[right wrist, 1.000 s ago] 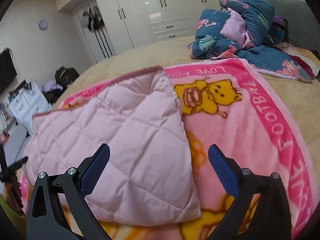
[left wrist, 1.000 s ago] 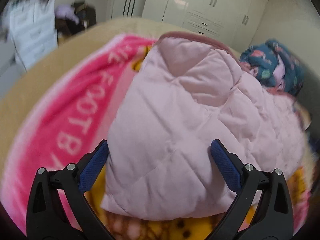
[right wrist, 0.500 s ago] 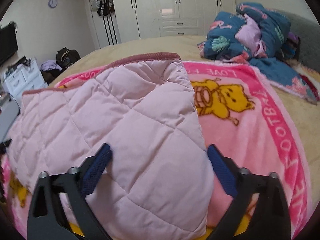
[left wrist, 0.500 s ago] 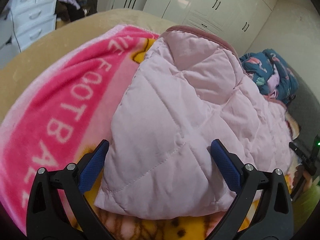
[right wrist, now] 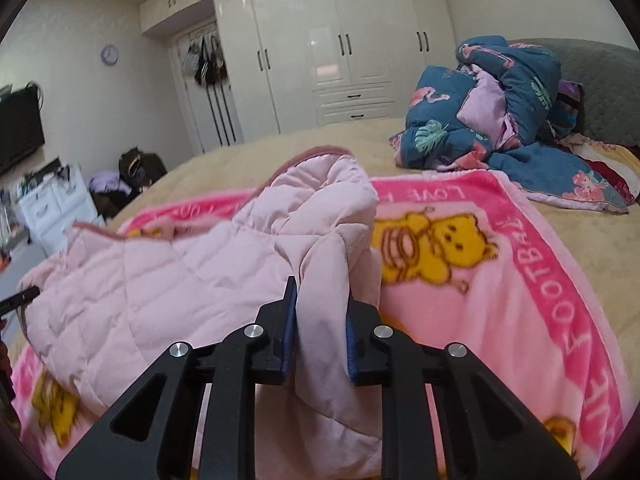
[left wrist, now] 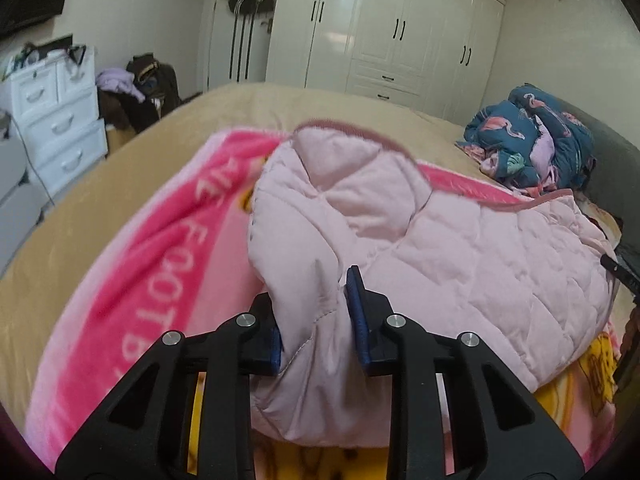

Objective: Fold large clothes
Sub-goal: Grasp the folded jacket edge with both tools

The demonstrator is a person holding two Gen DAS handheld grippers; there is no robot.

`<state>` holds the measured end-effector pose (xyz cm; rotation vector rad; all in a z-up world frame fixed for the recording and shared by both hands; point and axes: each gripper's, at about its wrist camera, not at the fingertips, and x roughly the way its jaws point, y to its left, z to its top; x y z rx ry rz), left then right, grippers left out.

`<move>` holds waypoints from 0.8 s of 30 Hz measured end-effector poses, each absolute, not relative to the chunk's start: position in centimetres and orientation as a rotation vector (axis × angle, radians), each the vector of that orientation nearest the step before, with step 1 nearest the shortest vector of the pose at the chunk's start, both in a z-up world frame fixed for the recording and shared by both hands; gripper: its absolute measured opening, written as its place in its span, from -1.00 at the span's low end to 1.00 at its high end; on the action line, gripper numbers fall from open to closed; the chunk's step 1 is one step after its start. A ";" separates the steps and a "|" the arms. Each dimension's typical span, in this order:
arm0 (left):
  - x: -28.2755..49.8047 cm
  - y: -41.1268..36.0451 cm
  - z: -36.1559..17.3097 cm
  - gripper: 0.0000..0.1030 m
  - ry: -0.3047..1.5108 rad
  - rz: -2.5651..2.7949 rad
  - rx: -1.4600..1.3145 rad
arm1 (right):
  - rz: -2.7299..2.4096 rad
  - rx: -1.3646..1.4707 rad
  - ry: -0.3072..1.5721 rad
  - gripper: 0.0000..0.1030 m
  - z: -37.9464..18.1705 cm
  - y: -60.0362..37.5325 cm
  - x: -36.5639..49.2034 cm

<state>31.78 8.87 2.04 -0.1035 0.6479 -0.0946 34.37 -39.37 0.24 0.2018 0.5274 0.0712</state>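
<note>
On the bed (left wrist: 120, 168), the pale pink quilted jacket (left wrist: 460, 248) lay on a pink bear blanket (right wrist: 500, 280), unfolded, while the left tongs (left wrist: 316, 316) and right tongs (right wrist: 322, 328) had just closed, pinching its near edge.

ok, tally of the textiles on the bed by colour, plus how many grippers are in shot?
Pale pink quilted garment: 1, pinched by the left gripper and the right gripper
Pink bear-print blanket: 1
Dark blue flamingo-print bedding: 1 pile
Grippers: 2
Total: 3 textiles, 2 grippers
</note>
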 end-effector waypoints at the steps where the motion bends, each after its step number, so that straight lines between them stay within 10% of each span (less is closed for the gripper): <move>1: 32.6 8.6 2.5 -0.64 0.642 -0.088 -0.095 | 0.066 0.206 0.528 -0.65 0.3 -39.5 35.0; 24: 40.6 8.7 -0.7 -0.62 0.762 -0.014 -0.093 | -0.039 0.336 0.720 -0.64 -5.3 -40.1 43.3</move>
